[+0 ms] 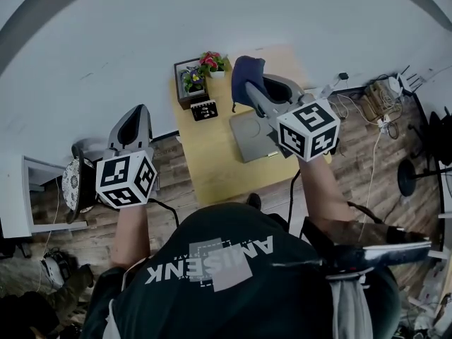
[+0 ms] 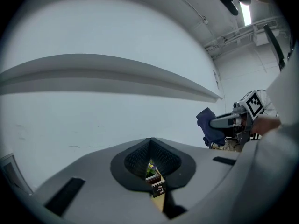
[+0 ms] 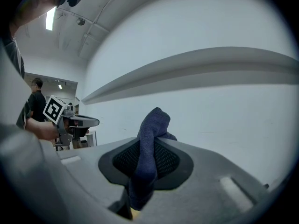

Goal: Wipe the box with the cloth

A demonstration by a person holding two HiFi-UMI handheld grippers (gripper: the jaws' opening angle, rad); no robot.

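Against a white wall, the head view shows a yellow table bearing the grey box beneath the right gripper, and a planter holding flowers. In the left gripper view, the left gripper has its jaws pressed together, empty. In the right gripper view, jaws pinch the cloth by one bunched fold, which could slip mid-wipe.

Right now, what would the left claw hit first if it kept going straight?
Most likely the white wall. The left claw points just above the planter seen low between its jaws, though depth is unclear.
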